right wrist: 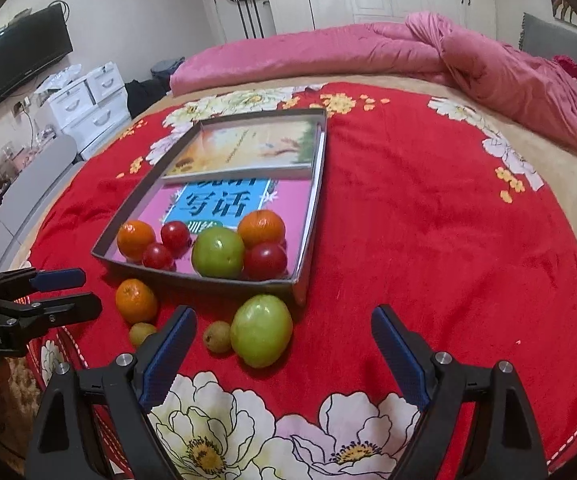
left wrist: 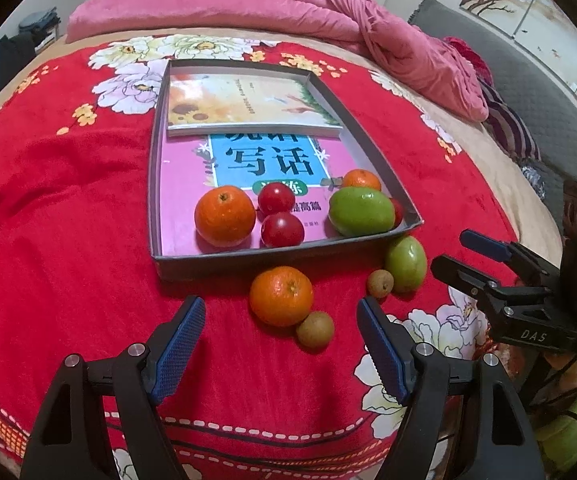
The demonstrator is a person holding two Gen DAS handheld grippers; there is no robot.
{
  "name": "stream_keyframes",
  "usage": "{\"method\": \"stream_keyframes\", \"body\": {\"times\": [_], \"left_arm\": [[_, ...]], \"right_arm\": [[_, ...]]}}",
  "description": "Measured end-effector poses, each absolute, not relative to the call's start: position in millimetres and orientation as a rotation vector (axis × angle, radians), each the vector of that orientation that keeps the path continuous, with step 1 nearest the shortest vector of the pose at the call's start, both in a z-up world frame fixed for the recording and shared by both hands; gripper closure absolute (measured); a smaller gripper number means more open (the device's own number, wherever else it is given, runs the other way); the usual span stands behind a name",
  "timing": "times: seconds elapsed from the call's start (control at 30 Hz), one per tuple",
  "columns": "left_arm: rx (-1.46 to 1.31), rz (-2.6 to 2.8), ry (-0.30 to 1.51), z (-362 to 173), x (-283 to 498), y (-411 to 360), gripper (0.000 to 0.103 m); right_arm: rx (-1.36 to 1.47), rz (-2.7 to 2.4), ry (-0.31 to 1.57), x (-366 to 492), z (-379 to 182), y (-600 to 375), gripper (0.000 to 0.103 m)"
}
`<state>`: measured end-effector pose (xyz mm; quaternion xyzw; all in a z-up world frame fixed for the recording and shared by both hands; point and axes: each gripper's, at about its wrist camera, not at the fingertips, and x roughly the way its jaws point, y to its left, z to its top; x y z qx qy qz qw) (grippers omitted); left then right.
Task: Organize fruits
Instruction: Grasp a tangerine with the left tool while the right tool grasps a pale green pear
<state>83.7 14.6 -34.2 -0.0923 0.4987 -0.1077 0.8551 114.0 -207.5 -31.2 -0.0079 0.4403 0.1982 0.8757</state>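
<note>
Flanking the loose orange, two small brown fruits crowd it.

Even indoor light, soft shadows, sharp center, heavy fisheye bend w/ dark corners.

Plush cloth blanket (matt), glossy green fruit.

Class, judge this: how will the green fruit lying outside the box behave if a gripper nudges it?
The green fruit looks round and glossy, so it would probably roll and might slip. The small brown fruit beside it would likely get bumped.
</note>
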Motion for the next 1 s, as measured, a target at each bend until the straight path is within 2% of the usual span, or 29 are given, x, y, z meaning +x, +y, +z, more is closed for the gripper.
{"method": "stream_keyframes", "body": {"times": [0.1, 0.2, 0.43, 0.53, 0.6, 0.67, 0.8, 0.93, 1.0], "left_arm": [[-0.190, -0.220, 1.058, -40, 85, 14, 0.024], [-0.187, -0.209, 1.067, -46, 88, 13, 0.024], [-0.229, -0.215, 1.077, -57, 96, 17, 0.024], [-0.226, -0.219, 1.074, -58, 99, 14, 0.024], [-0.232, -0.230, 1.074, -59, 101, 13, 0.027], [-0.231, -0.236, 1.073, -60, 103, 10, 0.034], [-0.224, -0.241, 1.090, -66, 108, 5, 0.042], [-0.162, -0.220, 1.099, -71, 112, -4, 0.059], [-0.149, -0.227, 1.095, -71, 113, -4, 0.059]], "right_arm": [[-0.029, 0.418, 0.941, 114, -37, -204, 0.017], [-0.023, 0.429, 0.961, 116, -42, -202, 0.025], [0.052, 0.463, 1.038, 128, -58, -200, 0.053], [0.073, 0.473, 1.070, 132, -66, -199, 0.057], [0.078, 0.482, 1.078, 133, -68, -196, 0.061], [0.070, 0.486, 1.077, 134, -69, -194, 0.061], [0.057, 0.494, 1.073, 135, -69, -192, 0.061], [0.047, 0.505, 1.042, 131, -61, -191, 0.061], [0.039, 0.515, 1.009, 126, -54, -190, 0.061]]}}
